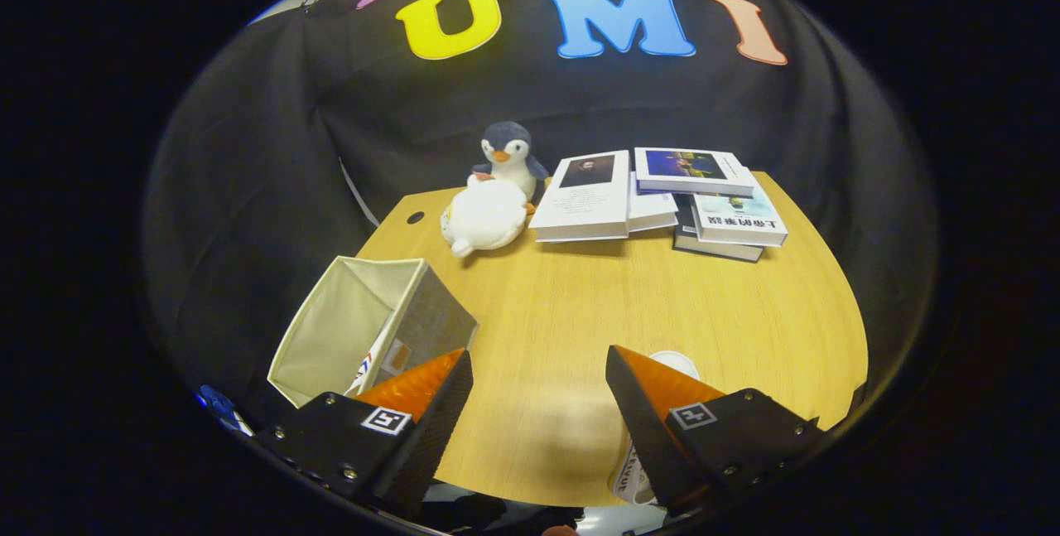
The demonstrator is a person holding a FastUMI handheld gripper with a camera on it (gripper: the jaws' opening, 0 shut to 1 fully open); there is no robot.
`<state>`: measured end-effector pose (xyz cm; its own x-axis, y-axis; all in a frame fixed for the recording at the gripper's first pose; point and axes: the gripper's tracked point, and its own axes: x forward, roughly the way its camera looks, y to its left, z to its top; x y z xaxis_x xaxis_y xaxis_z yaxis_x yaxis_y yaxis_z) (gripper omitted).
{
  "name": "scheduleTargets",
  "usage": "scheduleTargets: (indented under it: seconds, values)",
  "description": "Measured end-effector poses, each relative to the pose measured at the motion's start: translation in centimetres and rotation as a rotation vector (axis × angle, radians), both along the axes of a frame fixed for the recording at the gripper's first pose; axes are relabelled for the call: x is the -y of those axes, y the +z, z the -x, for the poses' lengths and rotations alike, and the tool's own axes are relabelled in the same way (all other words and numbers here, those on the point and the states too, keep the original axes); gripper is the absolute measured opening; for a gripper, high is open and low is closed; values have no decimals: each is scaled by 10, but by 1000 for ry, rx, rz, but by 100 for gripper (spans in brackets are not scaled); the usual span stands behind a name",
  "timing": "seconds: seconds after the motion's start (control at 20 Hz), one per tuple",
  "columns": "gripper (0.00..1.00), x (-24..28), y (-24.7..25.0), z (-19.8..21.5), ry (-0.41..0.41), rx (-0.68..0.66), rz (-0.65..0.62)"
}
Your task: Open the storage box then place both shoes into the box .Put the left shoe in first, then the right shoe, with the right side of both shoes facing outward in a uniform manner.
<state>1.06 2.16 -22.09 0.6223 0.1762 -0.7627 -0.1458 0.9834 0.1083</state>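
Observation:
A beige fabric storage box (348,325) stands at the table's near left corner, just beyond my left finger, with its top open and its pale inside showing. A small item with red and blue marks (365,367) peeks out at its near wall. My gripper (538,354) hovers above the wooden table (580,304), open, with only bare tabletop between its fingers. A white object (675,360) lies behind my right finger and is mostly hidden by it. I cannot tell whether it is a shoe.
At the back of the table sit a penguin plush (507,156) and a white plush (484,217). To their right lie several stacked books (662,200). The table's rounded front edge lies just under my fingers.

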Motion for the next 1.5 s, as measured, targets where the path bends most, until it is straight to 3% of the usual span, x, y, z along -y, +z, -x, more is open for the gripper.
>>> scheduleTargets:
  seconds: [0.35, 0.7, 1.0, 1.5]
  values:
    - [98, 86, -42, 13, -127, -73, 48]
    - [98, 142, -78, 32, -188, -149, 91]
    - [98, 170, -118, 56, -160, -248, 176]
    - [98, 154, -127, 64, -100, -298, 101]
